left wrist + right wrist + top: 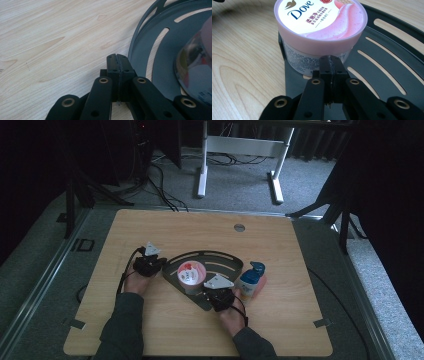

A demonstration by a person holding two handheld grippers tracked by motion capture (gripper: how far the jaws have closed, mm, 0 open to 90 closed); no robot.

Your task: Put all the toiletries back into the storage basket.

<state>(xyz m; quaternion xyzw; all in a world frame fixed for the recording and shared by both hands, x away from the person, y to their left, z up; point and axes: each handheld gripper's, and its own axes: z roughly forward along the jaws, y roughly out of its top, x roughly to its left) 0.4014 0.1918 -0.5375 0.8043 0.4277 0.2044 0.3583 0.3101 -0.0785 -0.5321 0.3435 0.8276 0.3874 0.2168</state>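
Right tongs (331, 60): jaws pressed together, holding nothing, tips just before the jar's wall.
Left tongs (117, 58): closed and empty, beside the tray (160, 62) rim.
Jar (320, 27): upright on the tray; looks rigid, smooth, fairly light.
Hold: likely across its sides, under the lid.
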